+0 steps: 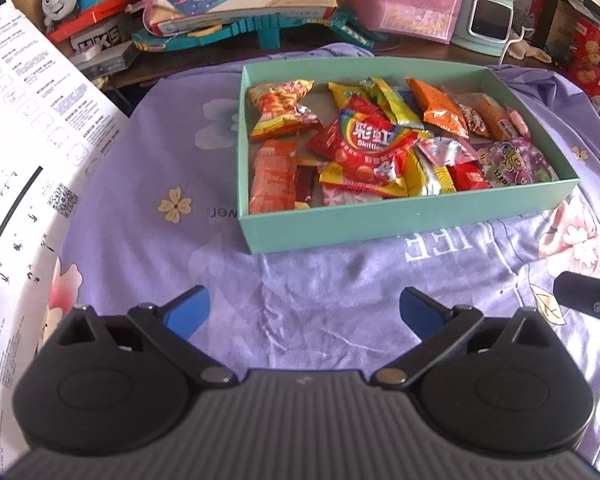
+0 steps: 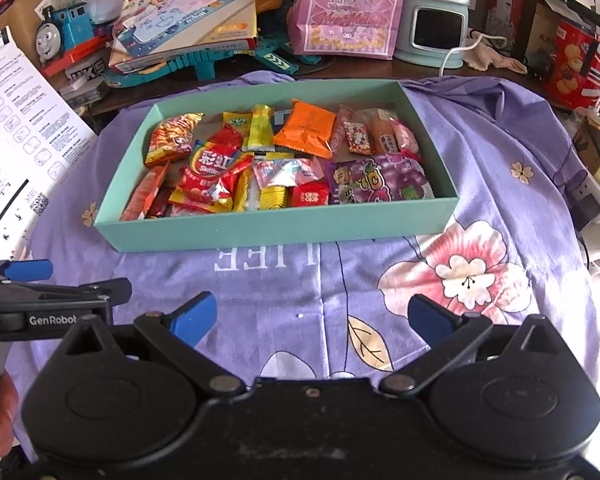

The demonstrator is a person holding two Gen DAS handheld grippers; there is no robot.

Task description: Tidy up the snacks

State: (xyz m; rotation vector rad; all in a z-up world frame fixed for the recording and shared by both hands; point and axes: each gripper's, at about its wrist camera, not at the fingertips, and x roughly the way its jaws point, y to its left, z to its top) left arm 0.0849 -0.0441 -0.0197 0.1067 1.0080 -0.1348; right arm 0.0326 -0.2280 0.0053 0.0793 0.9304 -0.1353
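The snack packets (image 2: 216,180) in the box (image 2: 276,228) look light, crinkly and slippery; pinch a sealed edge. Both the left gripper (image 1: 304,312) and right gripper (image 2: 312,316) have jaws wide and empty.

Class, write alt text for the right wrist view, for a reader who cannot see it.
An open teal box full of wrapped snacks sits on a purple floral cloth. The right gripper, open and empty, hangs in front of it; the left gripper shows at the left edge.

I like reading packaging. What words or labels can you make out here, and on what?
"彩虹 Skittles": red candy bag in the box.
"GenRobot": left gripper.
"HAPPY": pink gift bag.
"HKS": small box under the toy train.
White instruction sheet: too small to read.
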